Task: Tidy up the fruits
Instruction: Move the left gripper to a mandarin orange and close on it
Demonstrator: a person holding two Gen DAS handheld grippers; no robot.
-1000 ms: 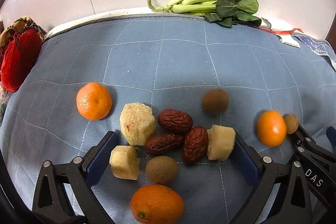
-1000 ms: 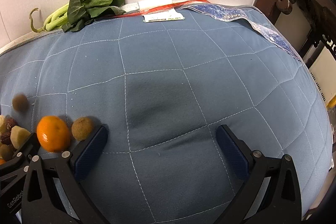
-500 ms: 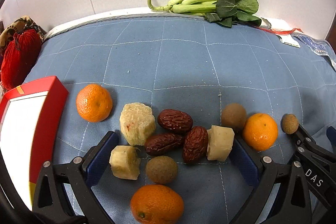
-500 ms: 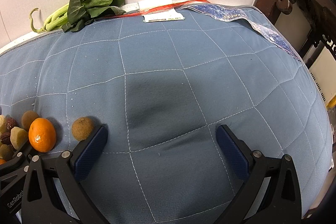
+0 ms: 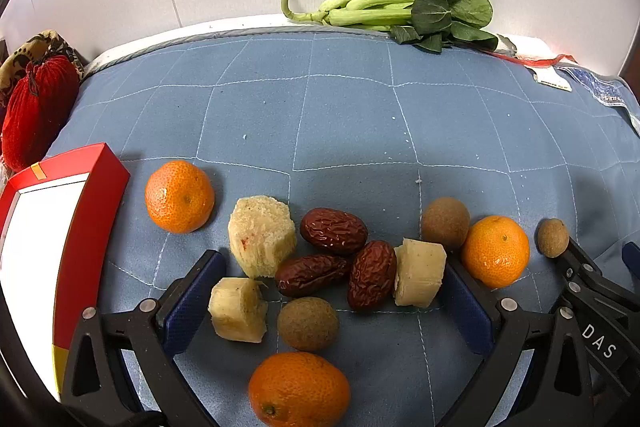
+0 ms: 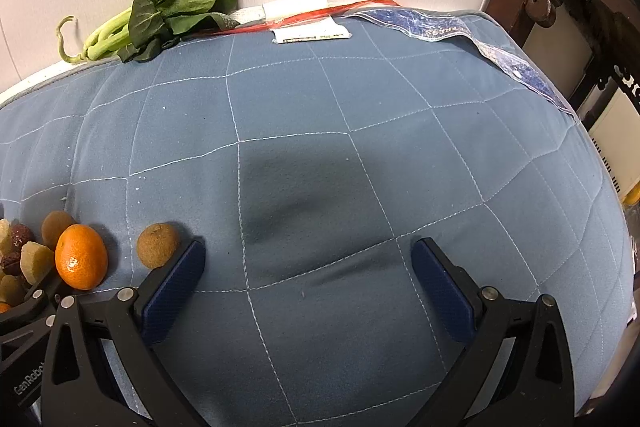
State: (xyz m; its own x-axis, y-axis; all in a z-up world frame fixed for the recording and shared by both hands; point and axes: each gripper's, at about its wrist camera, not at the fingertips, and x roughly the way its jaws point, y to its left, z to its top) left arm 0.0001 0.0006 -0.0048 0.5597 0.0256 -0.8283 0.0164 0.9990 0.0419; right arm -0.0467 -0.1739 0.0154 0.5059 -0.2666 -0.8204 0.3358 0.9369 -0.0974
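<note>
Fruits lie scattered over the near part of your blue quilted mattress [image 5: 360, 115], most of them bunched right in front of your left gripper [image 5: 328, 291], whose jaws stand wide apart and hold nothing. Between those jaws you have three dried red dates [image 5: 334, 230] touching one another, a pale cut chunk [image 5: 238, 309] against the left finger, another pale chunk [image 5: 418, 273] against the right finger, and a small brown round fruit [image 5: 308, 323] just below the dates. A larger, crumbly pale piece [image 5: 262, 241] sits just above the left chunk, touching the dates. One orange citrus fruit [image 5: 298, 389] lies nearest you, inside the gripper's span; a second mandarin [image 5: 179, 195] sits to the left, close to a red box with a white face [image 5: 60, 247] at the mattress's left edge. To the right, outside the left gripper, a brown round fruit [image 5: 445, 223] touches a third mandarin [image 5: 495, 251], and a smaller brown fruit [image 5: 553, 238] rests apart, just beside the tip of your right gripper [image 6: 308, 283]. In the right wrist view that small brown fruit [image 6: 158, 245] sits just outside the left finger, and the right gripper is also spread wide with only bare quilt between its fingers. A bunch of leafy greens [image 5: 408, 7] lies at the far edge against the white wall, with plastic packaging [image 6: 460, 31] beside it. A red cloth bundle [image 5: 36, 111] sits off the mattress's far left corner.
</note>
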